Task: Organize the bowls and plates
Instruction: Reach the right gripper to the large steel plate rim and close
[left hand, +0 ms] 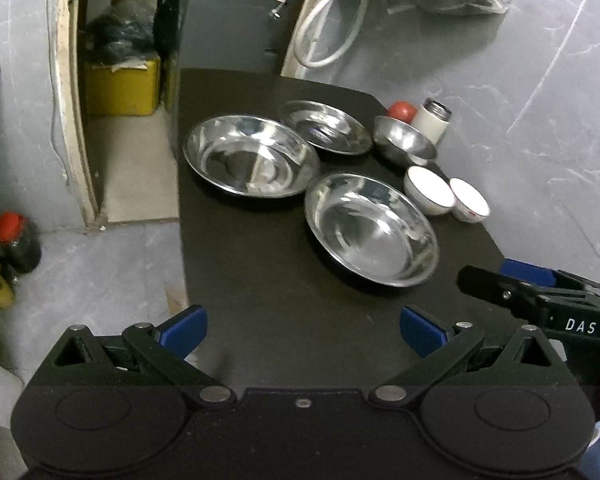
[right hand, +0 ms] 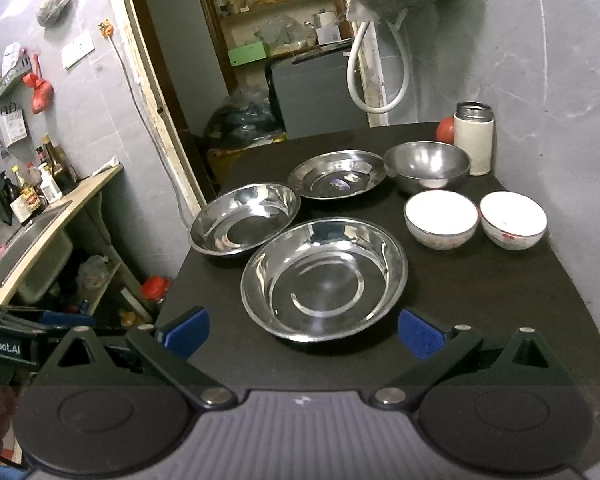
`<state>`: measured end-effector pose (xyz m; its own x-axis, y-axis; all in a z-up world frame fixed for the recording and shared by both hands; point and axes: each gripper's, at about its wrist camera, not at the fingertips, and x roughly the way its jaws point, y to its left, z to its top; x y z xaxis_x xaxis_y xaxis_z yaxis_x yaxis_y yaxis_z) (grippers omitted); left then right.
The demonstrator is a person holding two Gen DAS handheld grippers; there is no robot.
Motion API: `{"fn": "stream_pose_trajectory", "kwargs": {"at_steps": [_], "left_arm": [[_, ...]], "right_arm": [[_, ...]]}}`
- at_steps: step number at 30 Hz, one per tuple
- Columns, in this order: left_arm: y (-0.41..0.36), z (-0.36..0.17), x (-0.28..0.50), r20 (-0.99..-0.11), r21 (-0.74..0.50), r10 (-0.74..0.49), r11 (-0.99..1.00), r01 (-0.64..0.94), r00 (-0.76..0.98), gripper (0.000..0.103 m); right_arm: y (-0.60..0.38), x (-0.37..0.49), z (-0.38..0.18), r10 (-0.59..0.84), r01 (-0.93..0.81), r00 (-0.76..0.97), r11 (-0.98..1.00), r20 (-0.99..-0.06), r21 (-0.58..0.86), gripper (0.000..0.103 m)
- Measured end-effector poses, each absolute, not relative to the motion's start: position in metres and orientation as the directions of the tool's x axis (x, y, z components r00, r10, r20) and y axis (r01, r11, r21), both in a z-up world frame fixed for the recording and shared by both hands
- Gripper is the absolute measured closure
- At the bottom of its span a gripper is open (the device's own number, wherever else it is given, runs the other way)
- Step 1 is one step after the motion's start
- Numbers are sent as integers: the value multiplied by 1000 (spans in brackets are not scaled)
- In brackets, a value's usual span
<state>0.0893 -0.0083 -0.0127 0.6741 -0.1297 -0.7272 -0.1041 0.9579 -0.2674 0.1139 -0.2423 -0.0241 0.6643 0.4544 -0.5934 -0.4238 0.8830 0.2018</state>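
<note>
Steel plates (right hand: 322,278) and white bowls (right hand: 440,220) sit apart, unstacked, empty

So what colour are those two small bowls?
White inside; the two small bowls show best in the right wrist view.

White letters "DAS" on black body of my right gripper (left hand: 520,280), seen from left wrist view; partial white text "enRobot.AI" on black side of my left gripper (right hand: 32,322), at left edge of right wrist view, first letters cut off by frame; small red mark on rim of rightmost white bowl (right hand: 513,219), too small for me to read; labels on bottles (right hand: 40,184) by sink too blurred to read.
</note>
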Motion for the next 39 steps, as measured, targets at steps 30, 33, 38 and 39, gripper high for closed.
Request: {"fn": "stream_pose_trajectory", "kwargs": {"at_steps": [30, 33, 38, 39], "left_arm": [[129, -64, 292, -735, -266, -192, 964, -17, 650, 21], [132, -66, 291, -730, -291, -219, 957, -4, 648, 27], [130, -69, 294, -725, -314, -249, 949, 14, 642, 41], [130, -69, 295, -724, -317, -253, 948, 16, 641, 45]], "right_arm": [[-110, 280, -59, 248, -153, 718, 968, -651, 199, 5], [-100, 286, -62, 245, -160, 714, 969, -656, 188, 14], [-89, 296, -66, 244, -162, 701, 970, -670, 183, 23], [-87, 298, -67, 244, -163, 697, 969, -674, 183, 25]]}}
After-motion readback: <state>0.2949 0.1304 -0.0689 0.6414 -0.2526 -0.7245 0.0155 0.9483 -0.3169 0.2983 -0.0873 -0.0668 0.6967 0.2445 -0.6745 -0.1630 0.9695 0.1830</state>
